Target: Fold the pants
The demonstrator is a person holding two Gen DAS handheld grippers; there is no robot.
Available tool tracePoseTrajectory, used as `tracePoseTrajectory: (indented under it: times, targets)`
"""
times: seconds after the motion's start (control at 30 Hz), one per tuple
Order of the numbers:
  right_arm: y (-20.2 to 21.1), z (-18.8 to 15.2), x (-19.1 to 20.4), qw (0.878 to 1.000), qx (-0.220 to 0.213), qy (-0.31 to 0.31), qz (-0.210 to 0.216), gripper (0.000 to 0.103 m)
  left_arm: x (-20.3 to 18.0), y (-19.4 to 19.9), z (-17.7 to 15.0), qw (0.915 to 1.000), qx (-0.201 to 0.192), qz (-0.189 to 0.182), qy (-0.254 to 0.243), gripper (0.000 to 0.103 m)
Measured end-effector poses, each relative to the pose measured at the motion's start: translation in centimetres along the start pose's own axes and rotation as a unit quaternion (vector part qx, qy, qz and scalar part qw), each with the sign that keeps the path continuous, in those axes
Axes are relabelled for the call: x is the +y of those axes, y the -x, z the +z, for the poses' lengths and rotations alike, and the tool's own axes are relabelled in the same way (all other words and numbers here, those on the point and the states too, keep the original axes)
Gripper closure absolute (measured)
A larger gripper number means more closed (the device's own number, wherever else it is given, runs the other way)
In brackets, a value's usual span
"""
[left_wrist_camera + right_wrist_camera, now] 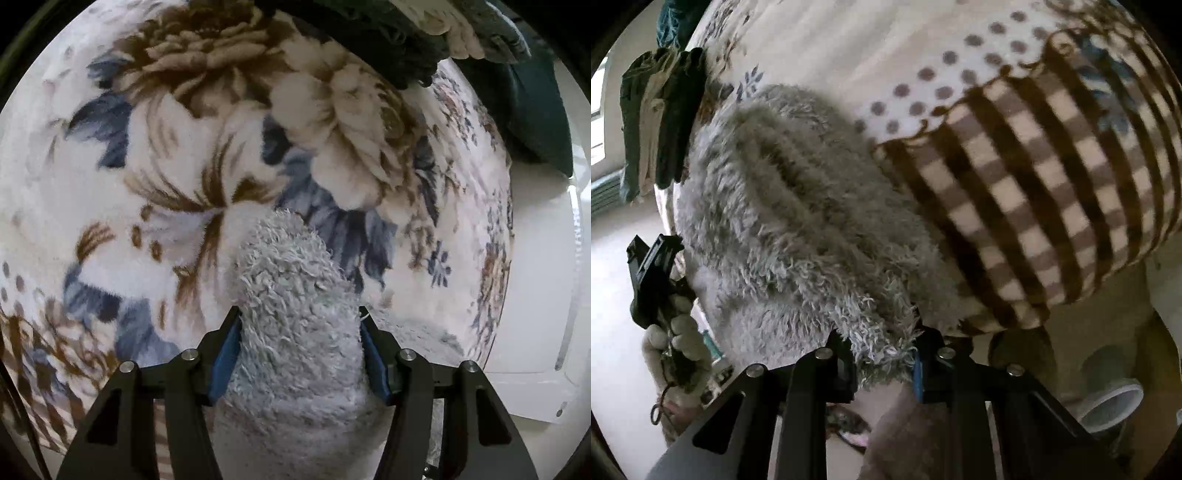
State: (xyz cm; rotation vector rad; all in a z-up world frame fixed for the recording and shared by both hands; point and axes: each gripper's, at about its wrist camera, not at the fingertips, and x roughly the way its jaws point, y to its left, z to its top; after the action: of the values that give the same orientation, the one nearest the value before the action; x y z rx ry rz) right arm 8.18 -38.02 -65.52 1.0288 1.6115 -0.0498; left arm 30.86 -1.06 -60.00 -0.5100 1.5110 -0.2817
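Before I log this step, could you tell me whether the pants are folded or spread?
Bunched: the pants lie in thick ridges on the blanket.

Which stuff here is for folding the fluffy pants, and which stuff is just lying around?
For the job:
fluffy grey pants
left gripper, clamped on them
right gripper, clamped on them
flowery blanket they lie on

Just lying around:
dark folded clothes
dark green cushion
white tub
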Motion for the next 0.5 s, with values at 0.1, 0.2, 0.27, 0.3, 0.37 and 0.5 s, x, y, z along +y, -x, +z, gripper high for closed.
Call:
tracePoseTrajectory:
  times: [0.1,0.2,0.27,0.3,0.37,0.5]
  targets:
    - [1.3,0.4,1.4,1.0,0.009,0.025,0.005,0.049,-0.1,1.7,0.0,0.9996,-0.008,-0.025,0.013,0.047]
    - [5.2,1.5,3.0,0.998,-0.044,0.036,0.029,0.029,0.3,4.2,0.0,0.9978,-0.029,-0.05,0.034,0.043]
    - [6.6,2.9,4.2,0.996,-0.062,0.042,0.045,0.027,0.5,5.2,0.2,0.9962,-0.044,-0.065,0.039,0.03]
    - [6.9,4.2,5.0,0.995,-0.067,0.048,0.05,0.027,0.5,5.1,0.5,0.996,-0.045,-0.066,0.039,0.028]
    - [6.3,6.8,6.6,0.995,-0.068,0.068,0.041,0.027,0.7,3.7,1.4,0.9971,-0.029,-0.061,0.036,0.028]
    - [0.9,12.0,9.3,0.996,0.003,0.075,0.054,0.028,-0.2,0.4,2.4,0.9996,-0.004,-0.027,0.007,0.049]
